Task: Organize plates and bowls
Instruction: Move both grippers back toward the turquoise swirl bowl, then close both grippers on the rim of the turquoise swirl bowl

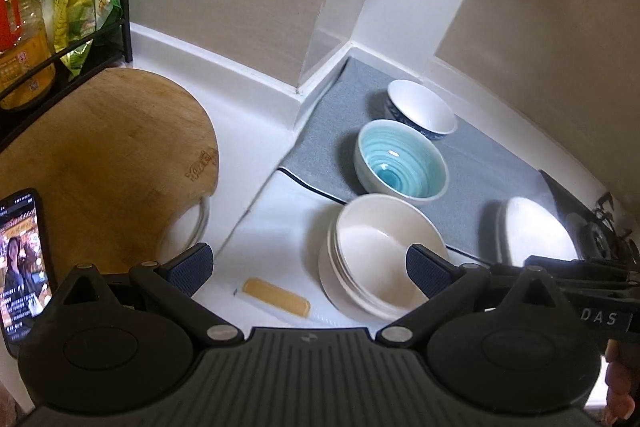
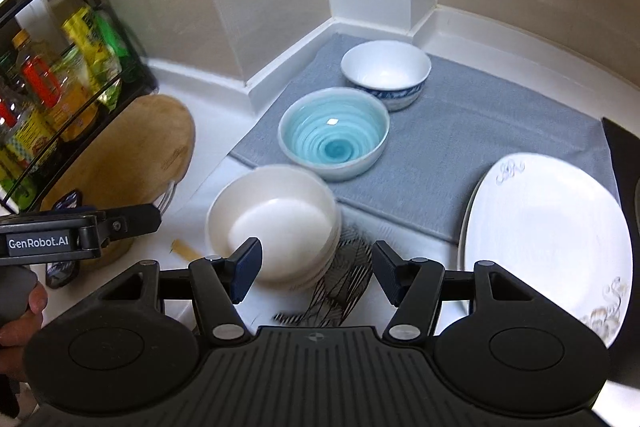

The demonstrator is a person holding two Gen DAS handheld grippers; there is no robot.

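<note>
A stack of plain white bowls [image 1: 380, 251] [image 2: 276, 223] stands on the white counter just off the grey mat [image 1: 472, 183] [image 2: 460, 147]. A turquoise swirl bowl [image 1: 400, 163] [image 2: 334, 133] and a white bowl with a blue rim pattern [image 1: 422, 109] [image 2: 386, 73] stand on the mat behind it. A white plate stack with a grey flourish [image 2: 548, 243] lies at the right; it shows blurred in the left wrist view [image 1: 532, 235]. My left gripper [image 1: 308, 273] is open and empty, right finger over the stack. My right gripper [image 2: 316, 273] is open and empty just in front of the stack.
A round wooden board [image 1: 104, 163] [image 2: 136, 155] lies at the left by a black wire rack [image 1: 60, 27] [image 2: 60, 67] of bottles and packets. A phone [image 1: 24, 259] and a small amber bar [image 1: 276, 297] lie on the counter. A patterned cloth [image 2: 340, 287] lies under my right gripper.
</note>
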